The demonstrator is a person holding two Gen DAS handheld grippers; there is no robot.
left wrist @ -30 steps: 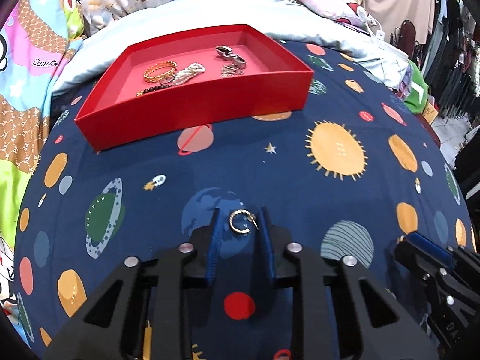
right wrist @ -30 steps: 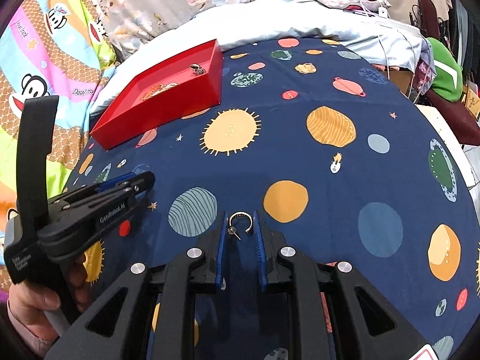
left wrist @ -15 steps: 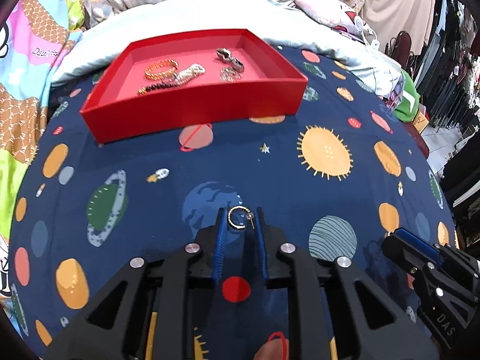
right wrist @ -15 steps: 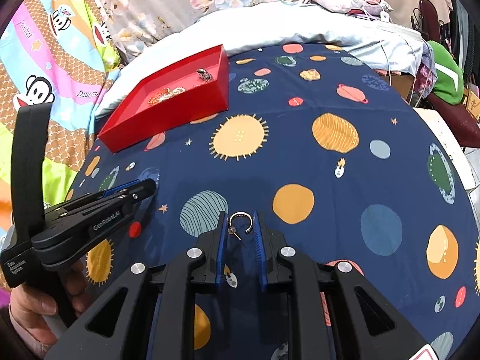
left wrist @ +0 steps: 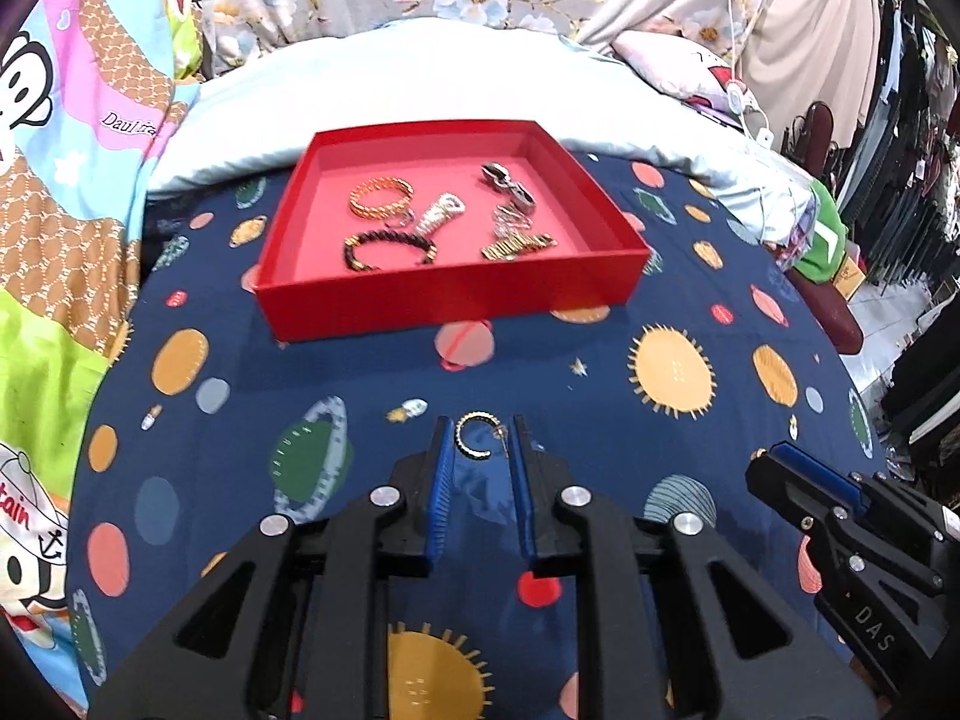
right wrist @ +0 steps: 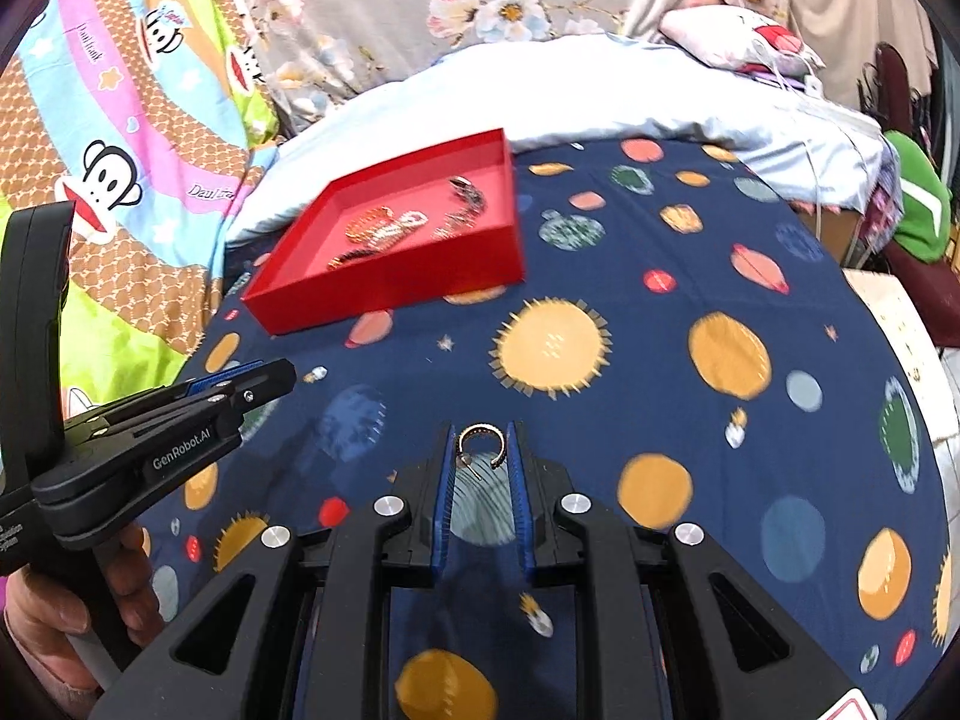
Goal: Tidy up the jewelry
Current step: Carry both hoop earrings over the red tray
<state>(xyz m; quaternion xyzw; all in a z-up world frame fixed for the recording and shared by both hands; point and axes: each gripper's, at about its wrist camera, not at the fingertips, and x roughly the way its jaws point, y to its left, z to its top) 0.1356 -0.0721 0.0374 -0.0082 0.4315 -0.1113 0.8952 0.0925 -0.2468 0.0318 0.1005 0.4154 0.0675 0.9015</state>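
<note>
While each gripper [left wrist: 480, 441] [right wrist: 482, 447] pinches an earring, the red tray [left wrist: 444, 294] looms nearer.

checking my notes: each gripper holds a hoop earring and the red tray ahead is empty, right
Not quite. Each gripper does hold a hoop earring: the left gripper pinches one hoop, the right gripper another hoop. But the red tray is not empty: the left wrist view shows several pieces in it, including a gold bracelet and a black bracelet.
</note>
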